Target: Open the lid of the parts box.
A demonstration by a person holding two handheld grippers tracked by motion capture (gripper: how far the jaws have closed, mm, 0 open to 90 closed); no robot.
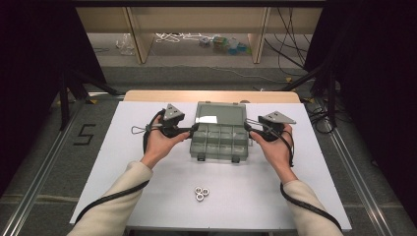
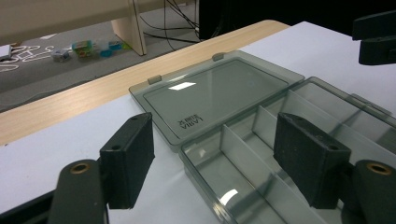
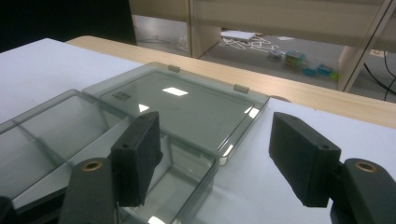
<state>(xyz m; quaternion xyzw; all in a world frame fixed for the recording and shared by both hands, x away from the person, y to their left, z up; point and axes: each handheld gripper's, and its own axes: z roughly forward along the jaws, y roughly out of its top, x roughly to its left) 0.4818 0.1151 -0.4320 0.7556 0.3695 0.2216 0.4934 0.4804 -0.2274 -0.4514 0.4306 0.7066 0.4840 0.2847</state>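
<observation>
A clear grey compartment box [image 1: 219, 157] lies open at the middle of the white table, its lid [image 1: 220, 113] folded back flat behind it. The compartments look empty. My left gripper [image 1: 191, 131] is at the box's left edge, open, its jaws either side of the tray's near corner [image 2: 187, 151], close to the lid [image 2: 210, 95]. At the box's right edge my right gripper [image 1: 248, 129] is open too, straddling the tray's corner wall [image 3: 212, 163] in front of the lid [image 3: 182, 105]. Three metal nuts [image 1: 201, 192] sit together near the table's front.
The white table top [image 1: 147, 187] has free room at the front and on both sides of the box. A wooden edge [image 1: 211, 96] runs along the back. Beyond it are shelf legs [image 1: 140, 46] and cables [image 1: 290, 44] on the floor.
</observation>
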